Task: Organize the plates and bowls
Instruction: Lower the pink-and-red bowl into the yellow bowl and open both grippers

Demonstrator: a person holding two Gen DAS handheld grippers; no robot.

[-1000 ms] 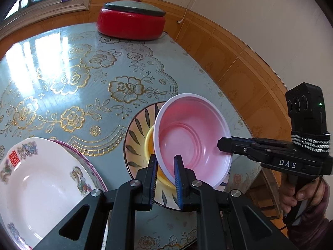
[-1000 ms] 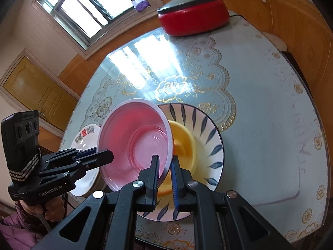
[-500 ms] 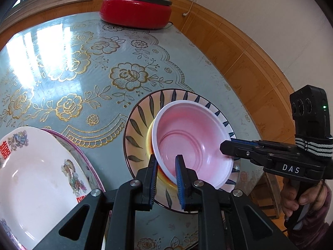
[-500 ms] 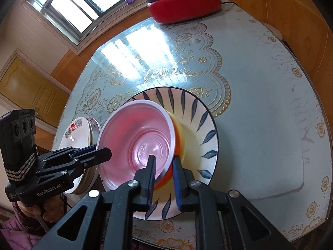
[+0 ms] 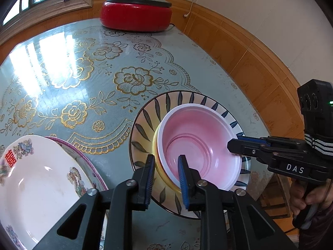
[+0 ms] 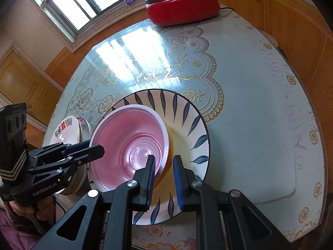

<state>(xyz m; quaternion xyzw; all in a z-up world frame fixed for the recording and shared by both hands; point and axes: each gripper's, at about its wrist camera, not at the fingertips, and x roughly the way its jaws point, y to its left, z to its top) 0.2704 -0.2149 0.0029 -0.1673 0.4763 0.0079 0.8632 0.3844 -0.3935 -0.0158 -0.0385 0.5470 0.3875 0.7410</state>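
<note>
Since the earlier frames the pink bowl (image 5: 198,148) has come down into the yellow bowl (image 5: 155,145) on the leaf-pattern plate (image 5: 145,123), and both grippers have loosened. Left gripper (image 5: 166,167) and right gripper (image 6: 163,169) each stand slightly parted astride the rim, gripping nothing. At 12 o'clock on the glossy floral table (image 5: 87,66) sits a red cooker (image 5: 136,14), under a window (image 6: 70,2). At 8 o'clock, white plates (image 5: 31,179) are cut off by the frame. Most of the yellow bowl is hidden.
</note>
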